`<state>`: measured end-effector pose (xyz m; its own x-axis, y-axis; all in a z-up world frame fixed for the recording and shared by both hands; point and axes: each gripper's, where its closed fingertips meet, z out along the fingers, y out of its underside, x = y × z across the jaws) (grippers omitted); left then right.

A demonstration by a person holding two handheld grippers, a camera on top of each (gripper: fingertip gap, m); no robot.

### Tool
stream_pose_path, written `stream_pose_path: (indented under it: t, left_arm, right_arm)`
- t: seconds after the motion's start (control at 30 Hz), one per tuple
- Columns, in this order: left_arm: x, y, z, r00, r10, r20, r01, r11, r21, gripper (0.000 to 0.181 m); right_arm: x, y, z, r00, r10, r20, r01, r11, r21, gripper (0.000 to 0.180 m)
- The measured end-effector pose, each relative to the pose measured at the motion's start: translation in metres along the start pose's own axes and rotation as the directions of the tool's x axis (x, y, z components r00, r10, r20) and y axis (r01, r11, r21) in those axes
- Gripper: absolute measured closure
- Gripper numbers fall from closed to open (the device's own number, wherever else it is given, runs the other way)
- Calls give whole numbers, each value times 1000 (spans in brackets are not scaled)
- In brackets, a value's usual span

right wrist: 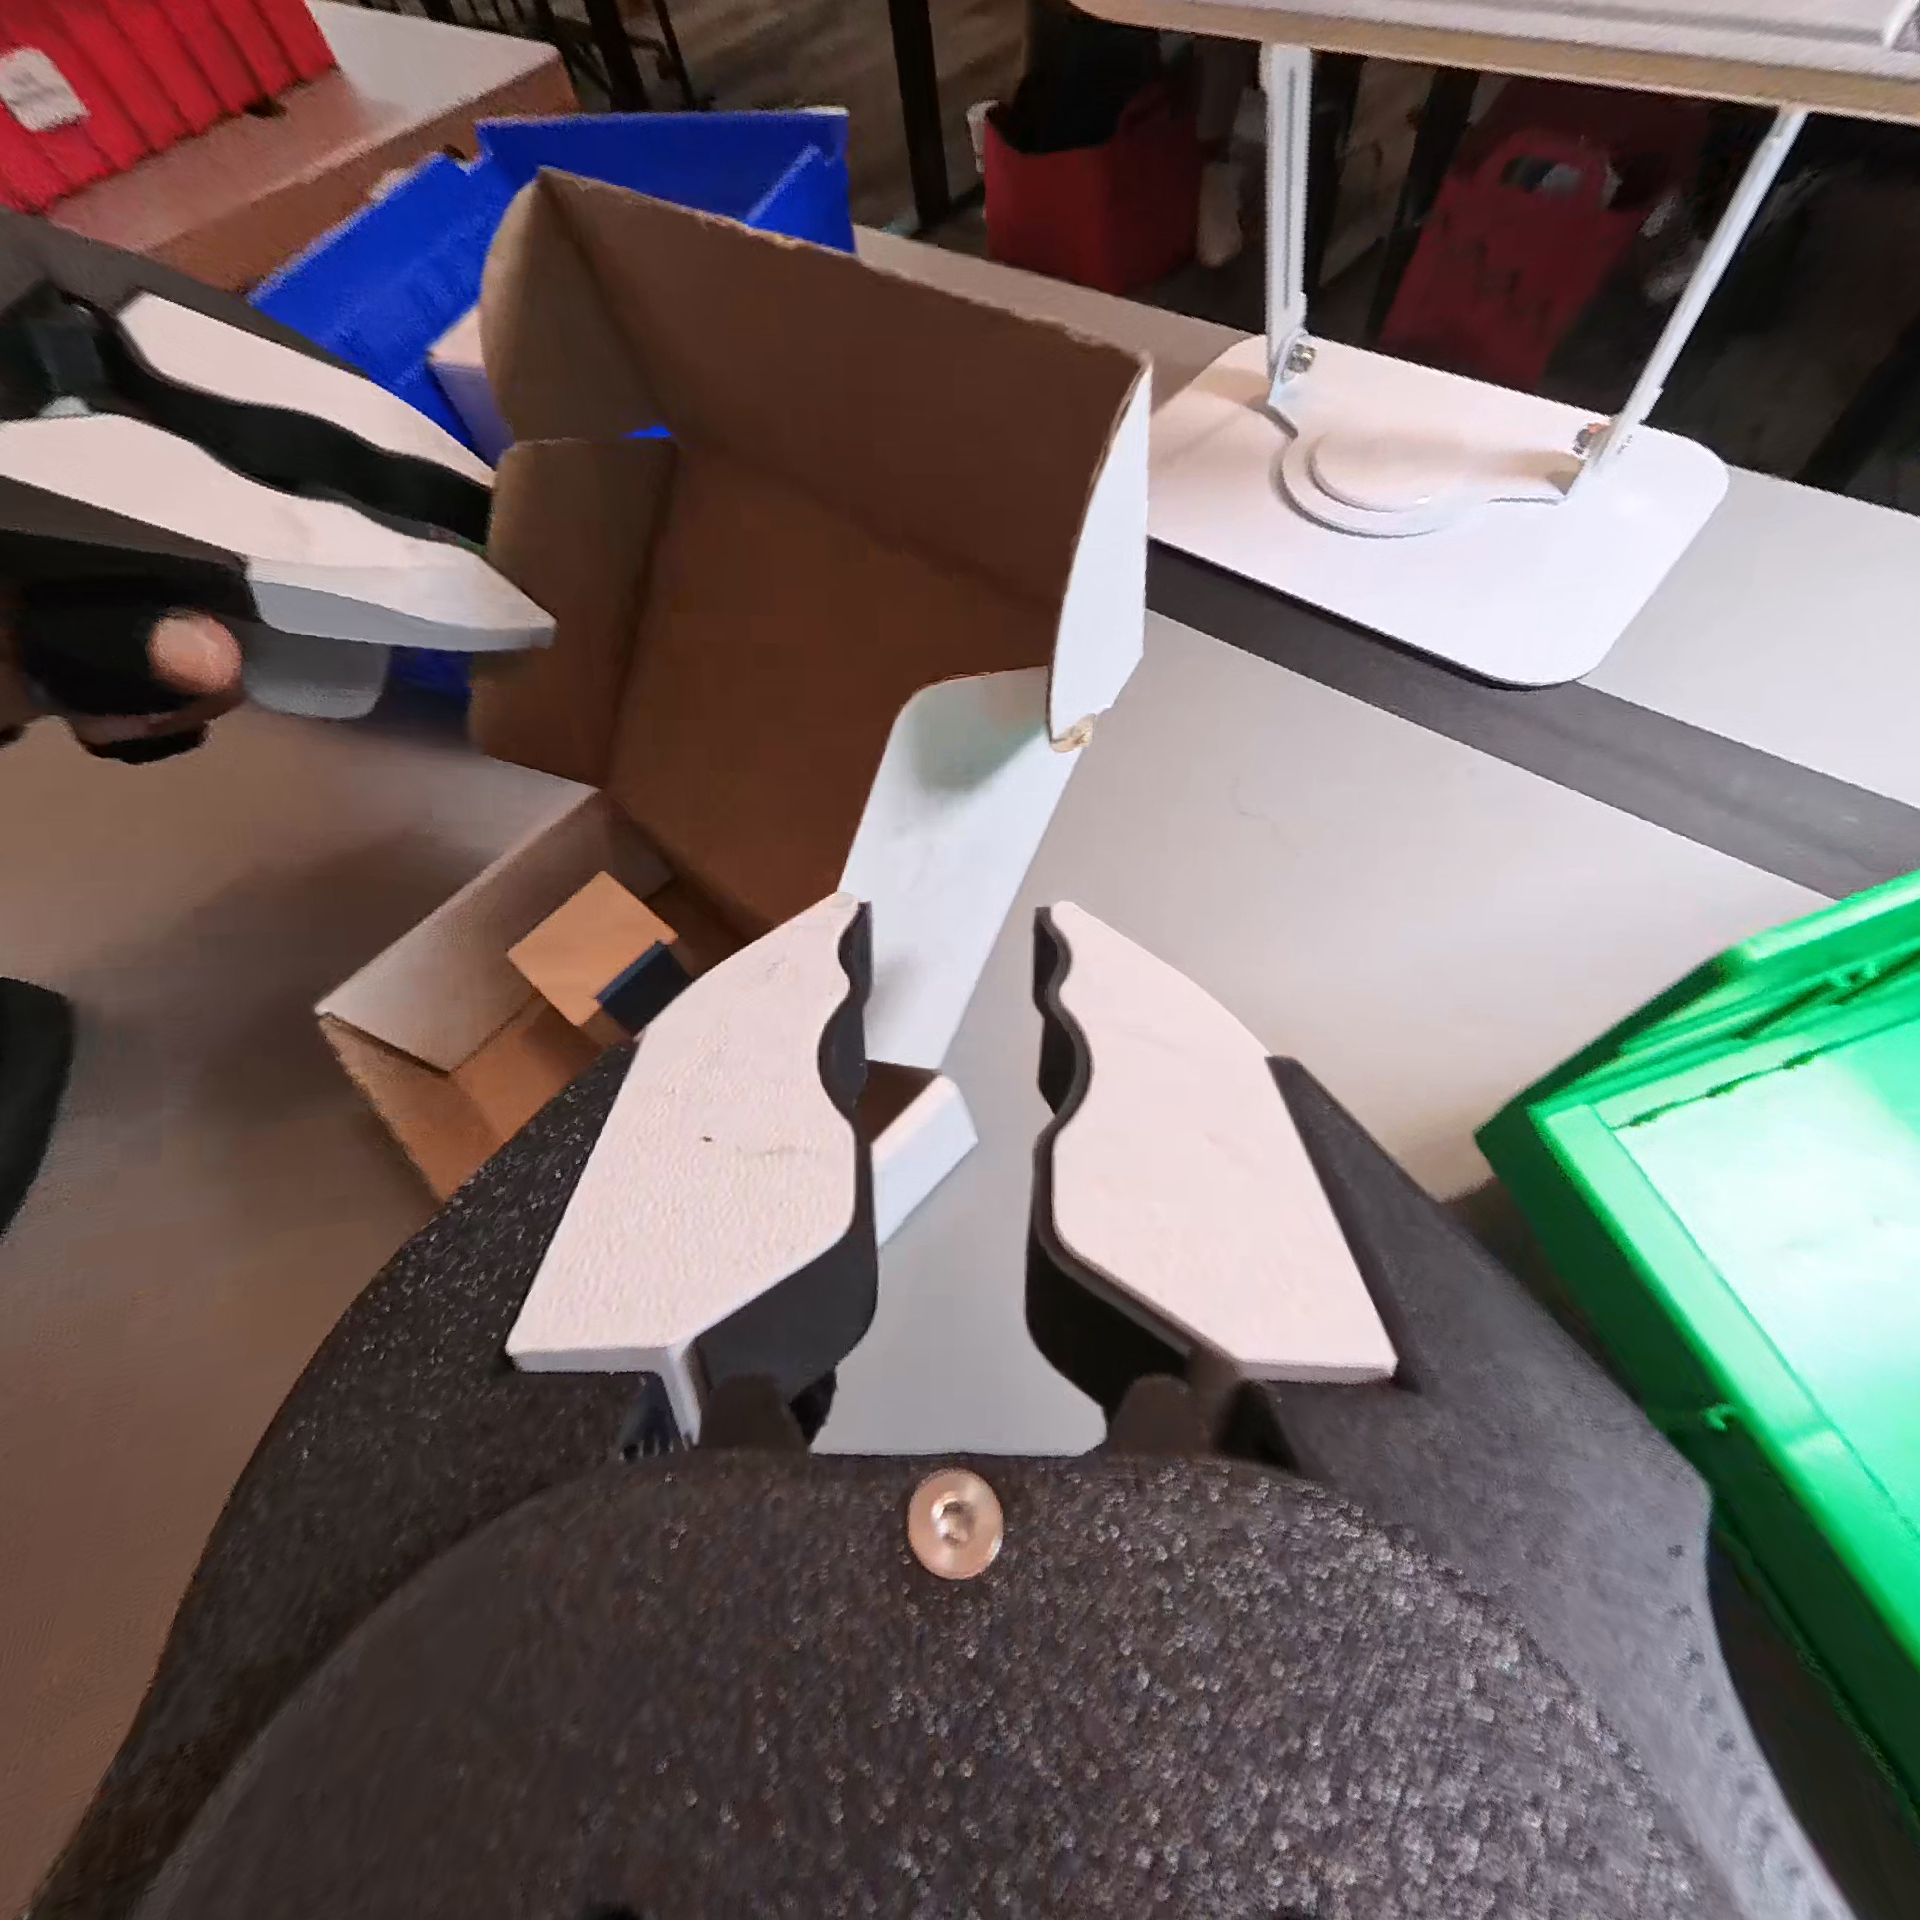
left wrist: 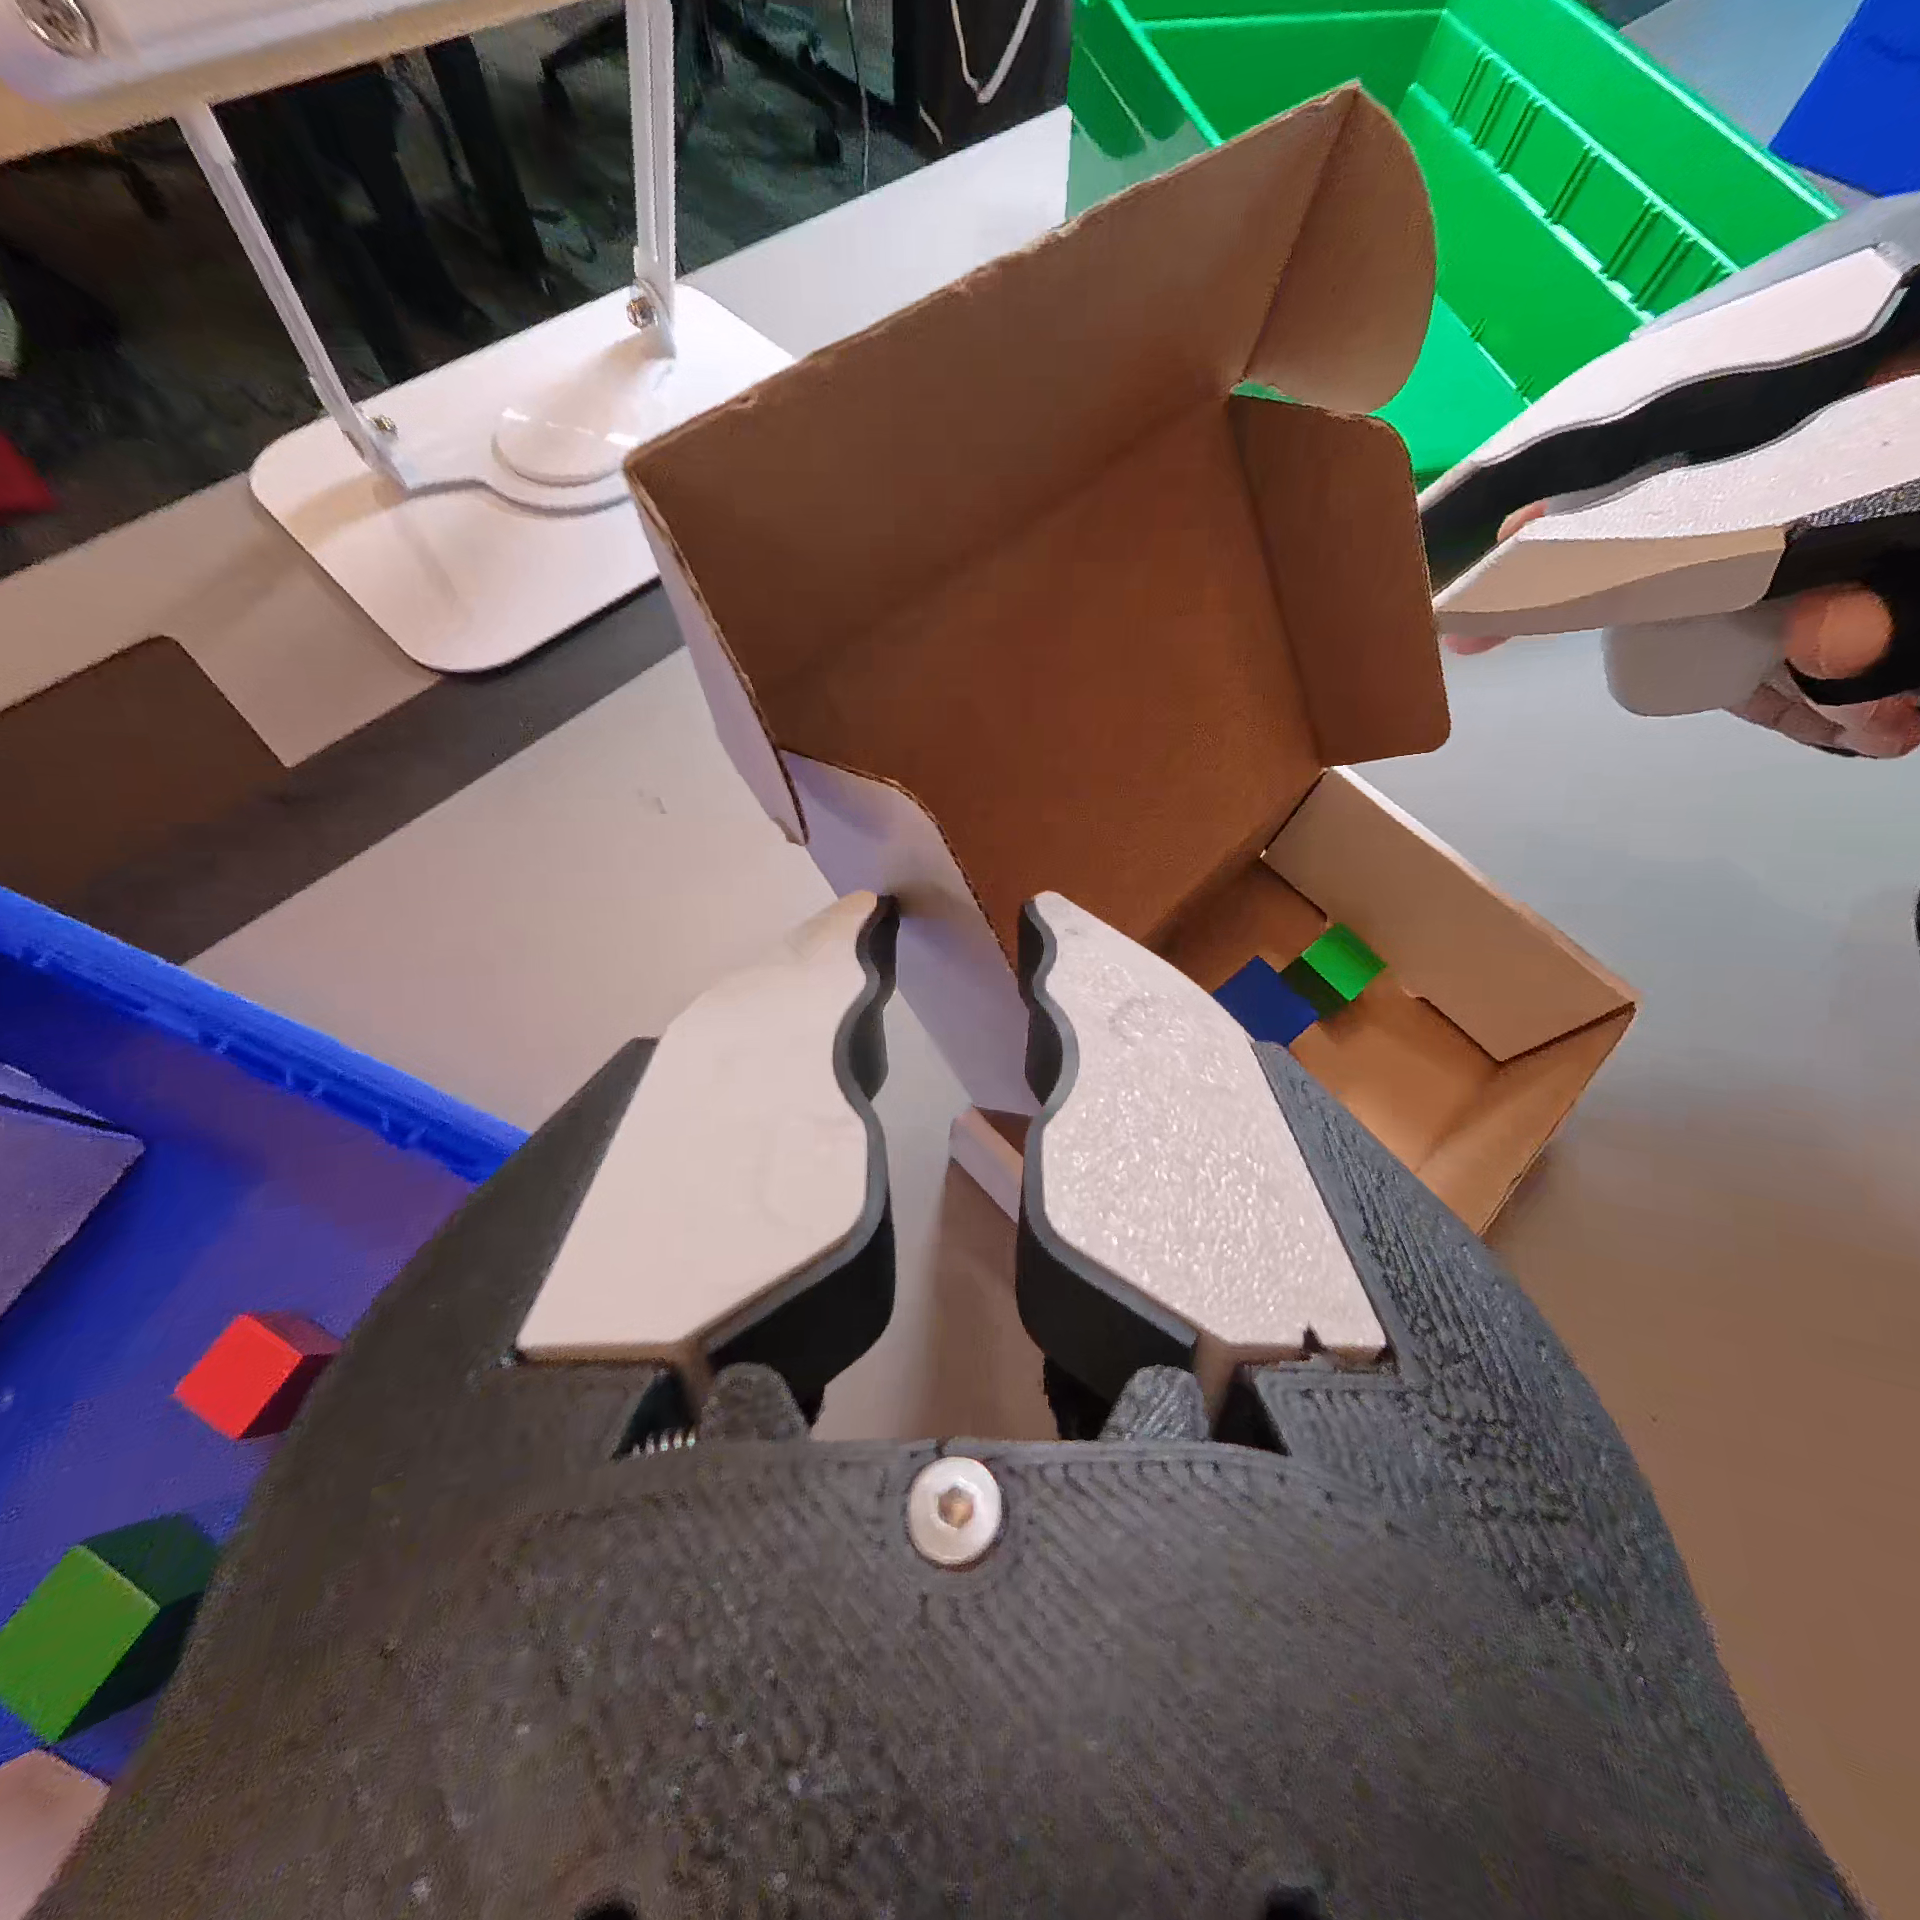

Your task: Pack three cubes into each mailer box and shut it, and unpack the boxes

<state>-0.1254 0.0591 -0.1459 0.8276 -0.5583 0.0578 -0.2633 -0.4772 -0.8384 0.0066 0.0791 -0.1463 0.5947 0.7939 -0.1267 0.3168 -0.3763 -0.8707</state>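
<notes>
A mailer box stands open on the grey table, its brown lid (left wrist: 1039, 571) raised over the white-walled base (left wrist: 1455, 935). A blue cube (left wrist: 1262, 1003) and a green cube (left wrist: 1340, 961) lie inside. My left gripper (left wrist: 956, 909) is open, its fingers either side of the lid's white left side flap (left wrist: 935, 997). My right gripper (right wrist: 951, 914) is open, with the lid's right side flap (right wrist: 956, 883) against its left finger. The left gripper (right wrist: 520, 556) also shows in the right wrist view, and the right gripper (left wrist: 1439, 551) in the left wrist view. The right wrist view shows the lid (right wrist: 810, 520), the base (right wrist: 447, 966) and a dark blue cube (right wrist: 644, 982).
A blue bin (left wrist: 260, 1060) at my left holds a red cube (left wrist: 255, 1371) and a green cube (left wrist: 83, 1631). A green bin (left wrist: 1558, 208) stands at the right, close to my right gripper (right wrist: 1714, 1247). A white stand base (left wrist: 499, 499) sits behind the box. My left tips are roughly 30 cm from the white stand base (left wrist: 499, 499).
</notes>
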Motion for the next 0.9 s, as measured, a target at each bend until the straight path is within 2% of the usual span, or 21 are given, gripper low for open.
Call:
stream_pose_path:
  t: [0.07, 0.17, 0.33, 0.53, 0.67, 0.8, 0.9]
  left_arm:
    - [4, 2, -6, 999, 28, 18, -29, 999, 36, 161]
    - [19, 7, -17, 996, 90, 9, -90, 989, 116, 161]
    - [47, 36, -35, 970, 243, 13, -241, 953, 182, 161]
    - [81, 78, -58, 925, 316, -212, -294, 947, 130, 144]
    - [76, 83, -87, 898, 370, -239, -345, 928, 140, 139]
    - [76, 69, -76, 926, 303, -224, -275, 950, 148, 138]
    - [86, 59, -52, 948, 272, -168, -243, 955, 170, 143]
  right_arm:
    - [-7, 3, -5, 1000, -26, 8, 25, 999, 39, 155]
    - [-22, 11, -16, 986, -166, 19, 163, 979, 119, 156]
    - [-42, 45, -28, 959, -277, 61, 267, 955, 130, 151]
    - [-47, 72, -40, 924, -371, 92, 369, 928, 43, 141]
    - [-49, 73, -61, 884, -462, 74, 461, 887, 31, 138]
    - [-60, 60, -53, 893, -446, 62, 444, 895, 38, 137]
    - [-67, 57, -34, 910, -414, 14, 414, 910, 16, 146]
